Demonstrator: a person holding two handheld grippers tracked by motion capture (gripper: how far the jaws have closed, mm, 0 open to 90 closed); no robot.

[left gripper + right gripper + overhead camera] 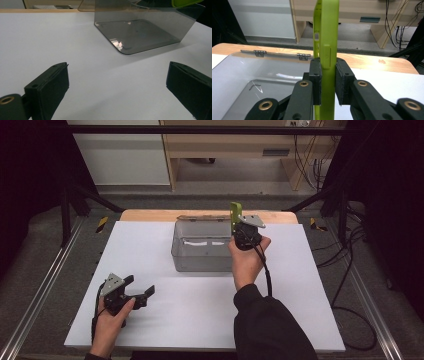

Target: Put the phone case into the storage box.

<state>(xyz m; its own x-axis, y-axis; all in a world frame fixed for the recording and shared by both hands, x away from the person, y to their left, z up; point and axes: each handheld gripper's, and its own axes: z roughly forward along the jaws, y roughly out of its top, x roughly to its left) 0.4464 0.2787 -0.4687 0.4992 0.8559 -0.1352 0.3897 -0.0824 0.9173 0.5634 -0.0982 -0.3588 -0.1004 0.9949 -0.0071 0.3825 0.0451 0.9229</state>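
A: Status, right tool (235, 222)?

B: Jaws were pinching a lime-green phone case (235, 216) edge-on. In the right gripper view the pads (315, 80) pressed both flat sides of the case (325, 45), which stood upright and ran on above and below them.

A: Case location w.r.t. the desk?

B: Held in the air, above the right end of the clear plastic box (202, 247), near the far edge of the desk (165, 320). The case was not resting on anything.

A: Box config?

B: Lid (202, 218) was swung back toward the far edge, hinges (260, 53) at the box's rear wall. The box sat approx. mid-desk, nearer the far edge than the near one.

A: Left tool (137, 289)?

B: Jaws were spread wide, nothing between them. The left gripper view showed bare white desk between the two pads (51, 87), the box (140, 32) ahead. The tool was down near the near-left corner of the desk, well apart from the box.
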